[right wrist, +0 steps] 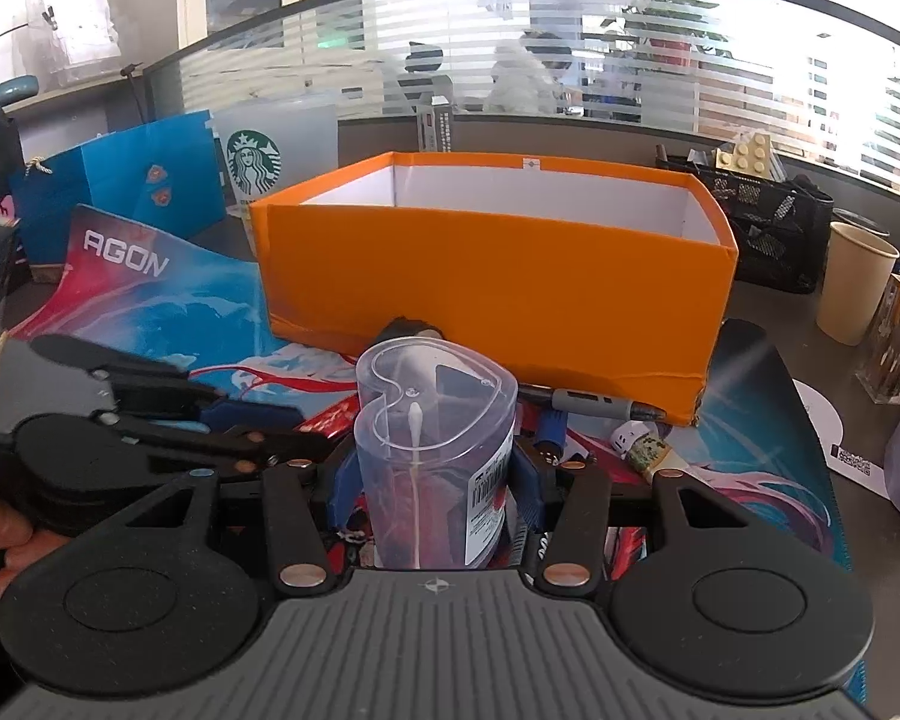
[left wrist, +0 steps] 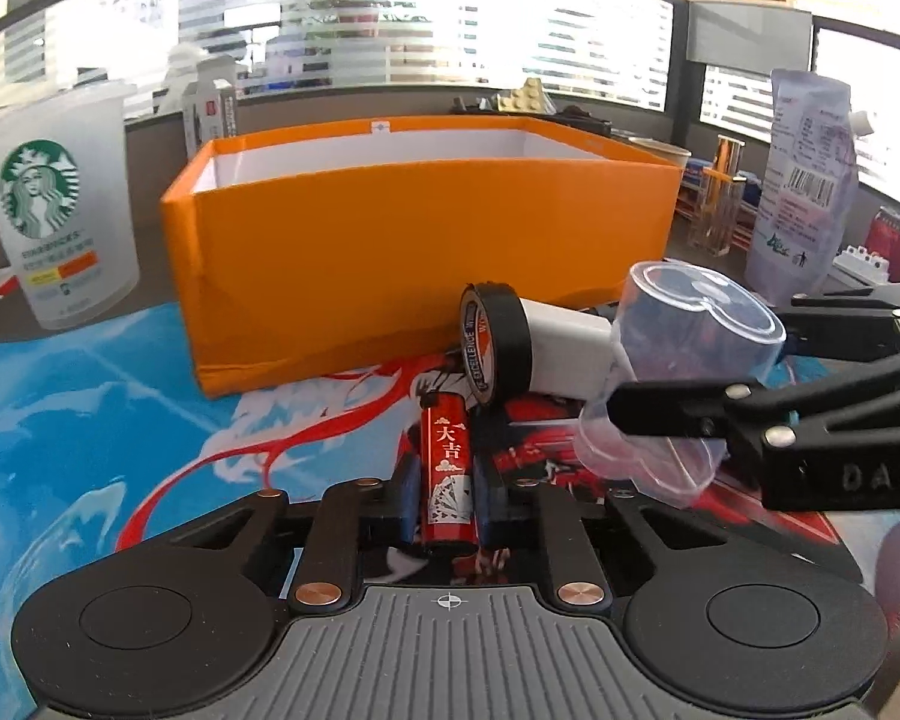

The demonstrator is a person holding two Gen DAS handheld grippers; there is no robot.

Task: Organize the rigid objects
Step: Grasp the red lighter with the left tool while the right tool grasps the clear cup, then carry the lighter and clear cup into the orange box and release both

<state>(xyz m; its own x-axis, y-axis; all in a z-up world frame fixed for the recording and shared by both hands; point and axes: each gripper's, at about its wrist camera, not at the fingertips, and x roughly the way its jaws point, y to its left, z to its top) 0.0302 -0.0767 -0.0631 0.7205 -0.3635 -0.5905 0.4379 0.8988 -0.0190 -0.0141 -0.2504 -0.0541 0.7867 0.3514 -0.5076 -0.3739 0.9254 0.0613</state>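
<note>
A red lighter (left wrist: 448, 468) with white characters lies on the printed mat, and my left gripper (left wrist: 447, 483) is shut on it, blue pads pressing both sides. Just beyond it a black tape roll (left wrist: 495, 343) leans on a white charger block (left wrist: 564, 348). My right gripper (right wrist: 435, 480) is shut on a clear heart-shaped container (right wrist: 435, 450) with a cotton swab inside, held upright. In the left wrist view that container (left wrist: 684, 372) hangs at the right in the right gripper (left wrist: 708, 354). The open orange box (right wrist: 492, 276) stands behind both.
A Starbucks cup (left wrist: 54, 204) stands left of the box. A grey pen (right wrist: 600, 405) and small bits lie by the box's front right corner. A paper cup (right wrist: 855, 282), a mesh organiser (right wrist: 768, 222), a pouch (left wrist: 804, 180) and a blue bag (right wrist: 126, 180) ring the mat.
</note>
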